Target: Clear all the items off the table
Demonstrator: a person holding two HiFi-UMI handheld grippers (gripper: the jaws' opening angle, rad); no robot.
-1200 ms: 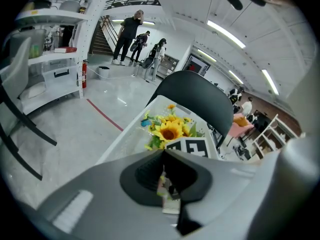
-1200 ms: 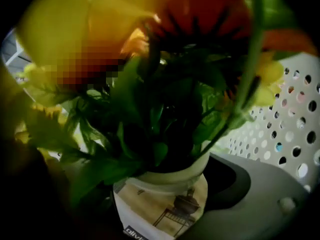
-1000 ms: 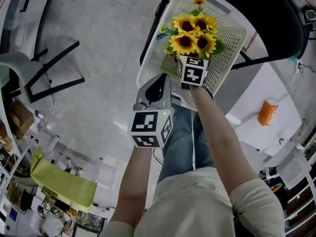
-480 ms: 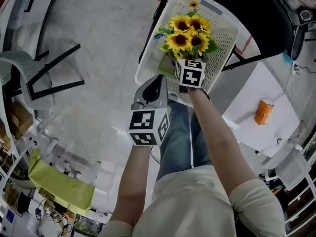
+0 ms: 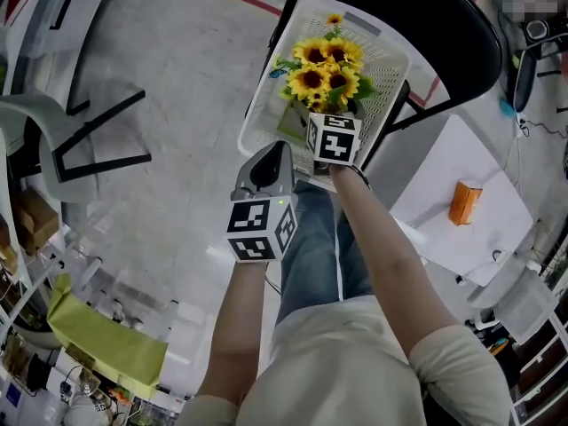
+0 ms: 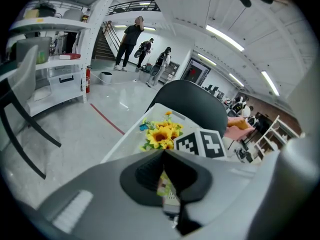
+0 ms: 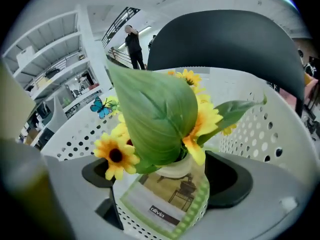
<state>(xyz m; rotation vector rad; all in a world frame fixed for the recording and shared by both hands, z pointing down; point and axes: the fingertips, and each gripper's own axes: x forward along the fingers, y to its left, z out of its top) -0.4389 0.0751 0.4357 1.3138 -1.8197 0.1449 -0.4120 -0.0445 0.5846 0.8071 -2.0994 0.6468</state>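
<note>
A bunch of artificial sunflowers (image 5: 324,69) stands in a small pot with a green-edged label (image 7: 165,194). My right gripper (image 5: 330,131) is shut on that pot and holds it upright inside the white perforated basket (image 5: 390,47), near its front wall. Leaves and blooms fill the right gripper view, with the basket wall (image 7: 260,129) behind them. My left gripper (image 5: 266,162) hangs just outside the basket's near left corner, shut with nothing between its fingers. In the left gripper view its jaws (image 6: 164,156) meet, and beyond them are the sunflowers (image 6: 162,133).
The basket rests on a black chair (image 5: 453,25). To the right a white table (image 5: 444,238) carries an orange box (image 5: 463,202). A black chair frame (image 5: 89,140) stands on the grey floor at left. Shelving and a yellow-green cloth (image 5: 106,344) line the lower left. People (image 6: 131,39) stand far off.
The head view has shifted, so basket, flowers and both grippers sit a little higher and further left. The pot stays gripped in the basket; the left gripper stays shut.
</note>
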